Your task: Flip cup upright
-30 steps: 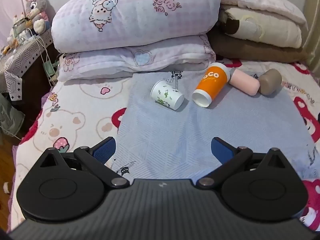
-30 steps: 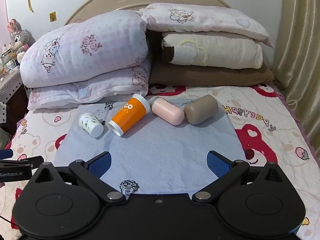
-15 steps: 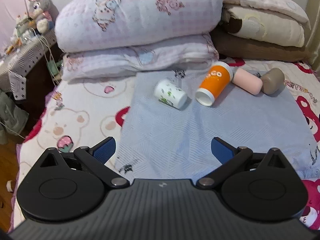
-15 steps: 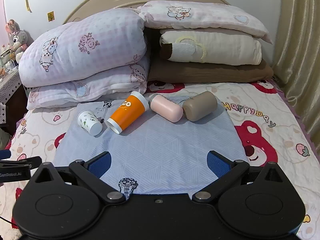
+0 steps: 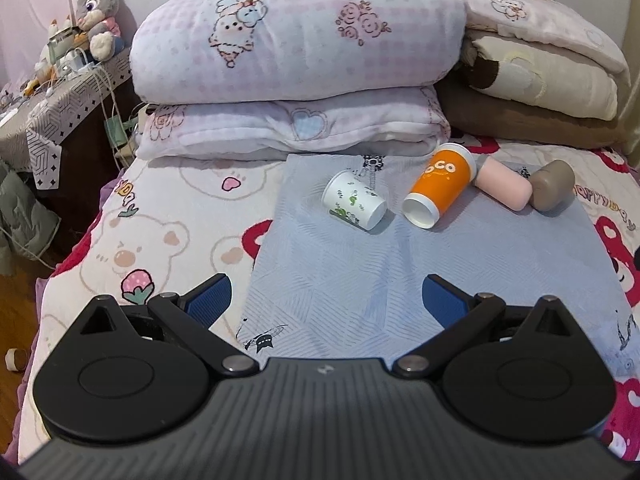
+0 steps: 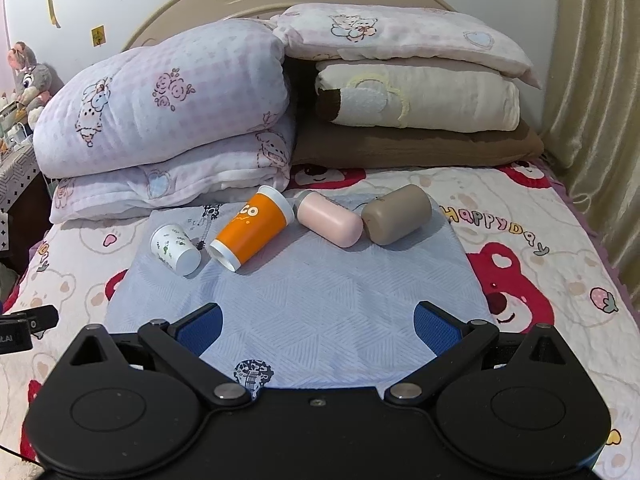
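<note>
Shifted slightly rightward since a second ago in the left wrist view, all four cups now sitting further right and a little lower in frame; barely changed in the right wrist view.

Left gripper (image 5: 326,300): jaws spread wide, blue pads well apart, nothing between them, hovering over the near part of the blue-grey cloth (image 5: 420,264). Right gripper (image 6: 318,326): jaws likewise spread wide, holding nothing, above the near edge of the same cloth (image 6: 340,288).

Beyond the jaws, well apart from both: four cups lying on their sides in a row across the far part of the cloth. Small white paper cup (image 5: 354,205) (image 6: 175,249) with green print at the row's left end, base toward the cameras. Just beside it, orange cup (image 5: 439,191) (image 6: 252,232) with white rims, tipped over, its narrower end toward the cameras. Next, pink cup (image 5: 504,189) (image 6: 330,224), its far end touching the orange cup's far rim. Last, taupe cup (image 5: 552,191) (image 6: 396,214), touching the pink one.

Under the cloth, bed (image 6: 540,264) with a bear-print sheet. Behind the cups, folded pink-checked quilts (image 5: 296,44) (image 6: 164,108) and a stack of pillows (image 6: 412,96). Off the bed's left side, a plush rabbit (image 5: 96,12) on a nightstand.
</note>
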The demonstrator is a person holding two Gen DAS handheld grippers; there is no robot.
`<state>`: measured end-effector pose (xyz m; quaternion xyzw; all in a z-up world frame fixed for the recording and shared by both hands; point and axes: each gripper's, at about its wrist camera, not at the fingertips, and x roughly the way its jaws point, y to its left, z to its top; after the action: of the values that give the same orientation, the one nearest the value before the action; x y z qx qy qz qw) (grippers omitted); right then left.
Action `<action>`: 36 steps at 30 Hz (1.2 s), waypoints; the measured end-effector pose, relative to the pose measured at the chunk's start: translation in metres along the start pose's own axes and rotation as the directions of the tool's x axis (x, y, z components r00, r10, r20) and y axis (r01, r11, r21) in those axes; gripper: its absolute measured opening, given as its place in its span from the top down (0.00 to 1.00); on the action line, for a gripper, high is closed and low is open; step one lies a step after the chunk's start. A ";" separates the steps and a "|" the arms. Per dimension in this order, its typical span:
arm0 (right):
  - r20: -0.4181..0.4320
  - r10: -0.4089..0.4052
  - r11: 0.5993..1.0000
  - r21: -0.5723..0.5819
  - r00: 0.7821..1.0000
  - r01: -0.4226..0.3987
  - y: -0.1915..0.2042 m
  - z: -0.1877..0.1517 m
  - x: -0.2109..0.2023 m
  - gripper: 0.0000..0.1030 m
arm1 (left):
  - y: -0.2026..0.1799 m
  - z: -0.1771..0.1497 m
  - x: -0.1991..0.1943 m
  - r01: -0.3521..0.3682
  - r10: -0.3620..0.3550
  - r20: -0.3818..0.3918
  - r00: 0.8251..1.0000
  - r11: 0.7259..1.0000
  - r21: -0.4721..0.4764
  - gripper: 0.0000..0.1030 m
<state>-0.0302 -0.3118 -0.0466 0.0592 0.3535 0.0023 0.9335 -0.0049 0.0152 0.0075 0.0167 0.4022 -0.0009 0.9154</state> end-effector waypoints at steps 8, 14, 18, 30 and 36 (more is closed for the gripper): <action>-0.009 0.000 1.000 -0.004 1.000 0.000 0.000 -0.001 0.004 0.00 | 0.008 -0.001 -0.002 -0.019 0.019 0.020 1.000 1.000 -0.024 0.00; -0.008 -0.003 1.000 -0.007 1.000 0.003 0.001 -0.001 0.004 0.00 | 0.005 -0.002 -0.003 -0.010 0.010 0.021 1.000 1.000 -0.012 0.00; -0.008 -0.003 1.000 -0.007 1.000 0.003 0.000 -0.002 0.004 0.00 | 0.001 -0.002 -0.001 -0.010 0.010 0.018 1.000 1.000 -0.002 0.00; -0.017 0.001 1.000 -0.018 1.000 -0.001 0.003 -0.003 0.007 0.00 | 0.000 -0.001 -0.001 -0.025 0.025 0.022 0.999 1.000 0.004 0.00; -0.017 0.001 1.000 -0.019 1.000 -0.002 0.003 -0.004 0.008 0.00 | -0.002 -0.001 -0.001 -0.018 0.018 0.022 1.000 1.000 0.012 0.00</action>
<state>-0.0270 -0.3079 -0.0542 0.0508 0.3613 0.0068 0.9310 -0.0066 0.0132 0.0079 0.0257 0.3920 0.0049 0.9196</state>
